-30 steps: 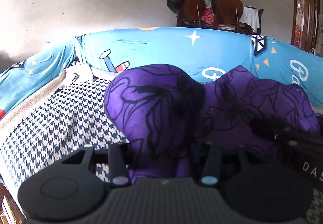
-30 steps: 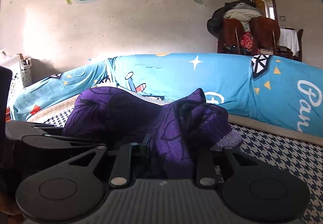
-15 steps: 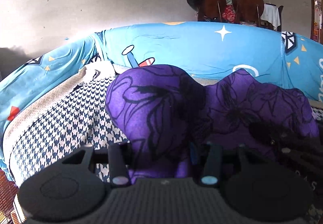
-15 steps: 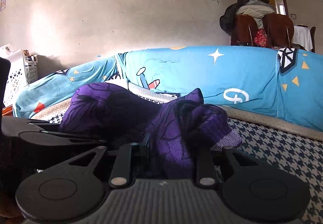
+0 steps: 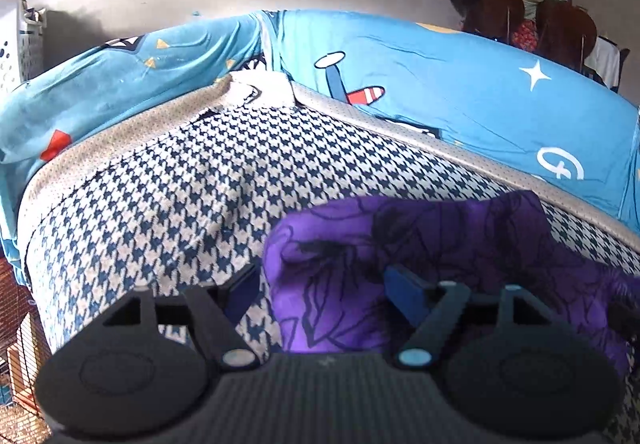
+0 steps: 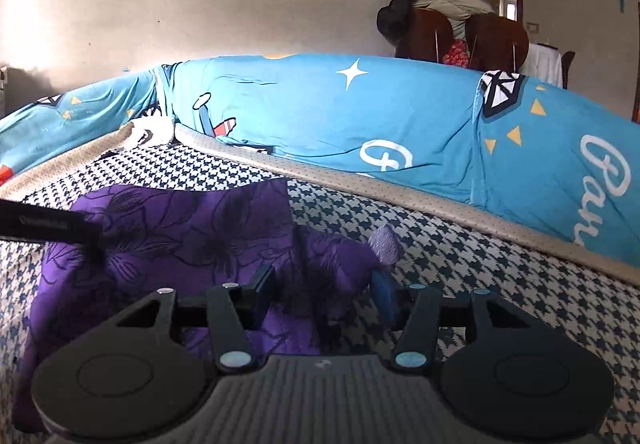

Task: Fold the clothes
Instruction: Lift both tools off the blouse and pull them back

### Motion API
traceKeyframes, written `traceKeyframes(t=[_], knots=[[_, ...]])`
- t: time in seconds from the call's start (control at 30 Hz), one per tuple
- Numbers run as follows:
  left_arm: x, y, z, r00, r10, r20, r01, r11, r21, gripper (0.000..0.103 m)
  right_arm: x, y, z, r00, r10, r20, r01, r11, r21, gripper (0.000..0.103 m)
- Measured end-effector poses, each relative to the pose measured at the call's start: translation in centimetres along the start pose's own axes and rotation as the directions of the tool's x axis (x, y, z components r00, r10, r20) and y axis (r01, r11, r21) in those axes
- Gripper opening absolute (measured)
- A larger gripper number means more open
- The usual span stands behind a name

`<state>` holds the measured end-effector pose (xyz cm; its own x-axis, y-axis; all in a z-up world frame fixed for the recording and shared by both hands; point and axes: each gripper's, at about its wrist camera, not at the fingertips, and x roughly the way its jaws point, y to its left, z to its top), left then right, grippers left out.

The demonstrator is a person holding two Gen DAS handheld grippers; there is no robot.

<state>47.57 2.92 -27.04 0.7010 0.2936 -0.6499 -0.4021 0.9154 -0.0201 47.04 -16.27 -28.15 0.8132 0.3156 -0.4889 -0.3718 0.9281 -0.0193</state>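
Purple cloth with dark flowers (image 5: 420, 264) lay on the houndstooth sofa seat (image 5: 180, 184); in the left wrist view the left gripper (image 5: 324, 286) was opening, the cloth's edge loose between its parted jaws. From the right wrist, the right gripper (image 6: 324, 290) was opening too, a bunched corner of the cloth between its fingers, unpinched.

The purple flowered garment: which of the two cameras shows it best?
The right wrist view: the purple garment lies spread on the houndstooth cushion, with its top edge and one corner visible. The left wrist view shows only a bunched part, cut off at the right.
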Motion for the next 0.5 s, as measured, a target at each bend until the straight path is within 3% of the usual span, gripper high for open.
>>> traceKeyframes(t=[0.1, 0.17, 0.27, 0.5], knots=[[0.0, 1.4, 0.5, 0.999, 0.033, 0.001, -0.033, 0.999, -0.037, 0.075, 0.2, -0.6, 0.0, 0.997, -0.076, -0.020, 0.075, 0.997, -0.012, 0.052], [0.7, 2.2, 0.5, 0.998, 0.062, -0.020, -0.063, 0.996, -0.062, 0.075, 0.2, -1.7, -0.1, 0.996, -0.083, -0.033, 0.084, 0.996, 0.038, 0.052], [1.1, 3.2, 0.4, 0.998, 0.050, -0.032, -0.052, 0.994, -0.098, 0.076, -0.7, -3.0, 0.1, 1.000, -0.009, 0.002, 0.009, 0.990, 0.142, 0.052], [2.6, 3.8, 0.5, 0.997, 0.078, -0.010, -0.079, 0.989, -0.124, 0.088, -1.7, 0.0, 0.3, 0.979, 0.187, 0.080, -0.191, 0.981, 0.034, 0.052]])
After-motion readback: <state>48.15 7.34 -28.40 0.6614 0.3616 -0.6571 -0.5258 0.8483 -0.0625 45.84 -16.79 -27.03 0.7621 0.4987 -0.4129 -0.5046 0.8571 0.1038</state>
